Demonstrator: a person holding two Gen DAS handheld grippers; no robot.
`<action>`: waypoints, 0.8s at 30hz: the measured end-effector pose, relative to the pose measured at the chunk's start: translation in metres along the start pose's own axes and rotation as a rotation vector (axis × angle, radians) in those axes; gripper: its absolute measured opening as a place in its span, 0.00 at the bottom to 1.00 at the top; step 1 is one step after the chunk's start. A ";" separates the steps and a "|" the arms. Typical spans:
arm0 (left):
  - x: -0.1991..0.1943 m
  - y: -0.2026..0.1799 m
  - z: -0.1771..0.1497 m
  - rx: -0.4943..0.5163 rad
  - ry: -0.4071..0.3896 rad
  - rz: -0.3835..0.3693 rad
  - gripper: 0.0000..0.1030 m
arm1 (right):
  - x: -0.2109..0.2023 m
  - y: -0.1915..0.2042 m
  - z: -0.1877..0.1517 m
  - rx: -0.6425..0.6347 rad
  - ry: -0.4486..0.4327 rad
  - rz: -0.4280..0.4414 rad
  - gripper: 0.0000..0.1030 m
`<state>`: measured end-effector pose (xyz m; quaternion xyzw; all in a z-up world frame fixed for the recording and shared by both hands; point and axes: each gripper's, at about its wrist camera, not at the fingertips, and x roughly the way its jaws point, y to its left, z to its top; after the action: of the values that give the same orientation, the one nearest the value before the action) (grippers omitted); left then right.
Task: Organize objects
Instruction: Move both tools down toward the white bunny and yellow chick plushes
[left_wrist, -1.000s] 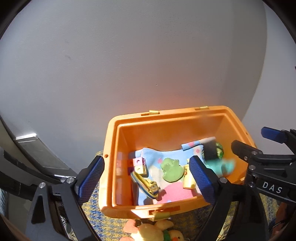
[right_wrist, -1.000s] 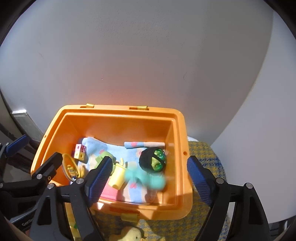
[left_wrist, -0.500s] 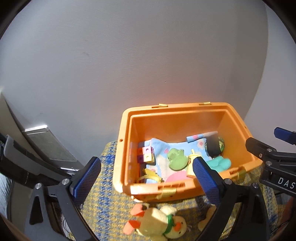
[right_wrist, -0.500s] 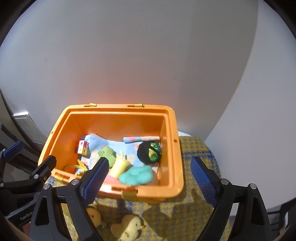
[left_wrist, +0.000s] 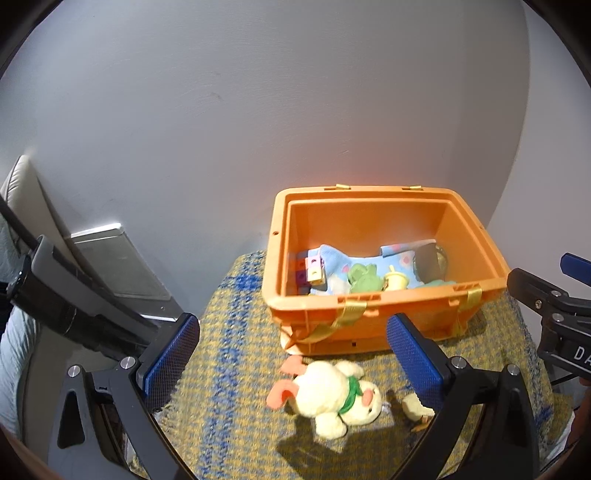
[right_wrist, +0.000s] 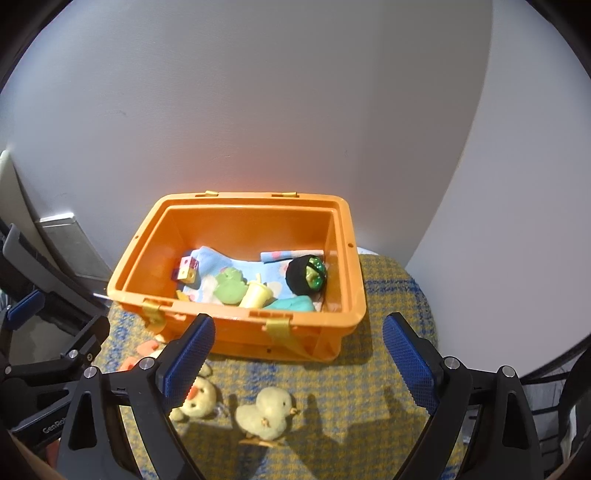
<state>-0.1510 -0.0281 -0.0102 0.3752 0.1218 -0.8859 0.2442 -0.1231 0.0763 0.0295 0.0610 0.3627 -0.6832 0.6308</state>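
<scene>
Between placements: both grippers stand back from the orange moulded-plastic bin (right_wrist: 236, 325), whose rigid walls and brass-coloured strap clasps face the cameras; the left gripper (left_wrist: 291, 354) has its blue-padded fingers spread wide with nothing between them, its jaws having just been opening; the right gripper (right_wrist: 295, 354) is likewise spread and empty, its jaws also having just been opening. Already in the bin, on a soft pale-blue printed cloth (right_wrist: 221, 264), lie a small pastel block cube (right_wrist: 187, 272), a flat green duck-shaped toy (right_wrist: 229, 286), a yellow cup-like piece (right_wrist: 256, 293), a teal rounded lump (right_wrist: 293, 304) and a black ball with glittery green patches (right_wrist: 307, 275). Left outside, on the coarse yellow-and-blue woven cover (right_wrist: 388, 280) near the bin's front wall, are a fuzzy cream plush duck with green collar (left_wrist: 332, 395) and a small fluffy yellow chick (right_wrist: 266, 410). The next move probably calls for lowering one gripper over a plush toy; compressible pile needs a deep, centred pinch.
</scene>
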 end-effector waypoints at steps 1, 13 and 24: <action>-0.003 0.001 -0.002 -0.005 -0.001 0.001 1.00 | -0.002 0.000 -0.002 0.000 -0.002 0.001 0.90; -0.007 0.001 -0.032 -0.020 0.027 0.000 1.00 | -0.009 0.002 -0.037 0.005 0.021 0.006 0.90; 0.022 -0.012 -0.060 -0.008 0.073 -0.023 1.00 | 0.015 0.000 -0.069 0.006 0.077 -0.013 0.90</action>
<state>-0.1339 -0.0015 -0.0668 0.4050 0.1385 -0.8738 0.2308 -0.1516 0.1032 -0.0290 0.0868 0.3849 -0.6855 0.6119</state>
